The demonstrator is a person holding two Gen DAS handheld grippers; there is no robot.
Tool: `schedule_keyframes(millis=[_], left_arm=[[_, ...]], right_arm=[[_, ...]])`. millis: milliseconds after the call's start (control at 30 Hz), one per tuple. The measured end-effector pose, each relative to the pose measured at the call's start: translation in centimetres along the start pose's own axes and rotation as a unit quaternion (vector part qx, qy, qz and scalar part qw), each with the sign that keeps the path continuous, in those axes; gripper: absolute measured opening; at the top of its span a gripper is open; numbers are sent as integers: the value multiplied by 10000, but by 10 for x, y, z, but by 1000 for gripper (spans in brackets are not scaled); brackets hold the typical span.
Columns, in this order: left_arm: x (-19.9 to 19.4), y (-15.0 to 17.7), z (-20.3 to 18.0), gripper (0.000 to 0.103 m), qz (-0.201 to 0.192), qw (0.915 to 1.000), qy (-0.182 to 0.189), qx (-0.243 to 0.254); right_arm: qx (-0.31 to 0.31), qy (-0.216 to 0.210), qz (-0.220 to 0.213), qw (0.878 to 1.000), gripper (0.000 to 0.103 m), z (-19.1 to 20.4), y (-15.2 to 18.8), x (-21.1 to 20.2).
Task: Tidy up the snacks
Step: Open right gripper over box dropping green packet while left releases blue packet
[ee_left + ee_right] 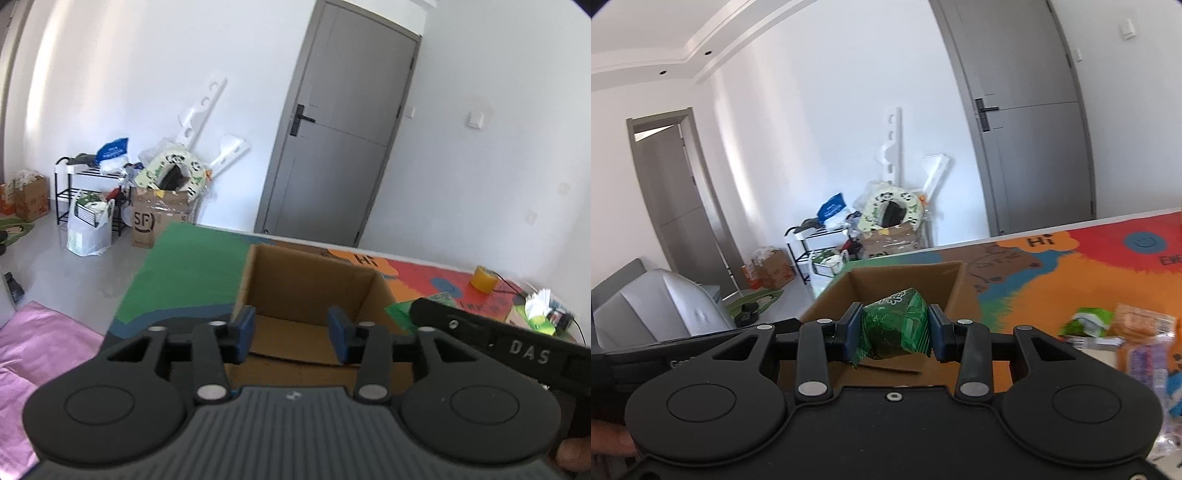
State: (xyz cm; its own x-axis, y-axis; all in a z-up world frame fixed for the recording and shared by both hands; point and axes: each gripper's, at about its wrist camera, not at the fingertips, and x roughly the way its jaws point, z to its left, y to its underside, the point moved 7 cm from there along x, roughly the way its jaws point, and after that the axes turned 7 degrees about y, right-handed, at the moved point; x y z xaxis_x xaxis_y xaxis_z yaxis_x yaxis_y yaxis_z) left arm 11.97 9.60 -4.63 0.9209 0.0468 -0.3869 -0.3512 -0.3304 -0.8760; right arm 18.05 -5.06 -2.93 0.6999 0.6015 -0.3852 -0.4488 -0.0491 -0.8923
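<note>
Above the open brown cardboard box (pixel 905 284) on the colourful patterned worktop (pixel 1052 280), the right gripper (pixel 894 332) tilts slightly downward, its jaws clamped on a crinkled green foil snack packet (pixel 895 325) — the packet stands roughly upright between the blue pads, its pointed top aimed away toward the box's far wall. Beside it, the left gripper (pixel 291 334) also angles down over the box, jaws parted and holding nothing. More snack packets (pixel 1115 328) lie further right on the worktop, blurred.
</note>
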Motion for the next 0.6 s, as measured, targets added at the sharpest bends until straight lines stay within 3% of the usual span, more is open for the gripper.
schedule_keyframes(millis=[167, 233, 600], left_arm=[[-8, -1, 8, 62, -68, 9998, -153, -107], [-10, 0, 10, 70, -78, 9997, -206, -147], [-10, 5, -9, 87, -105, 9997, -210, -18]], right_arm=[[-85, -235, -29, 9997, 44, 16, -5, 3], [-102, -154, -56, 9998, 55, 15, -6, 0], [224, 356, 55, 9991, 72, -34, 11, -35]])
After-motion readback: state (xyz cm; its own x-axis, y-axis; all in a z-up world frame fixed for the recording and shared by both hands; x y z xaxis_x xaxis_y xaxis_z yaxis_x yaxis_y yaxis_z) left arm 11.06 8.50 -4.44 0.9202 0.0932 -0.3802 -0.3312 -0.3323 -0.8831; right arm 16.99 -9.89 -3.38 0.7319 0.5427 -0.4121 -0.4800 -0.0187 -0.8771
